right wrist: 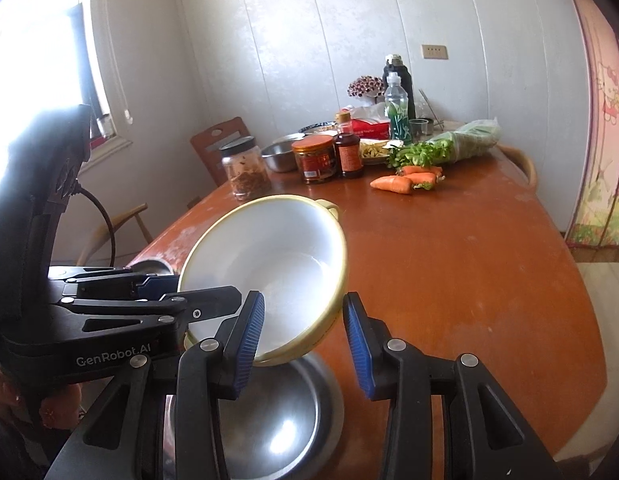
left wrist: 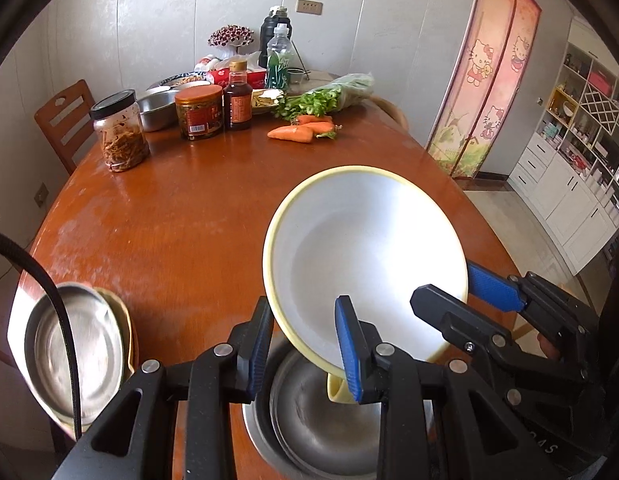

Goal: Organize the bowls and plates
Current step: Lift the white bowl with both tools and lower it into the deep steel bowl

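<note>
Both grippers pinch one white bowl with a yellow rim (left wrist: 365, 256). Left gripper (left wrist: 305, 344), low centre of its own view, is clamped on the near rim, one pad inside the bowl, one outside. Right gripper (right wrist: 303, 332) grasps the opposite rim; in the left view it enters from the lower right.

Tilted and clear of the table (left wrist: 181, 216), the bowl hangs over a steel basin (right wrist: 277, 420) at the bottom of both frames. It looks stiff, glossy and probably slippery, possibly chippable, so the rim or the small side handle (right wrist: 329, 206) seems the surest hold. More steel dishes (left wrist: 73, 356) sit at lower left.
</note>
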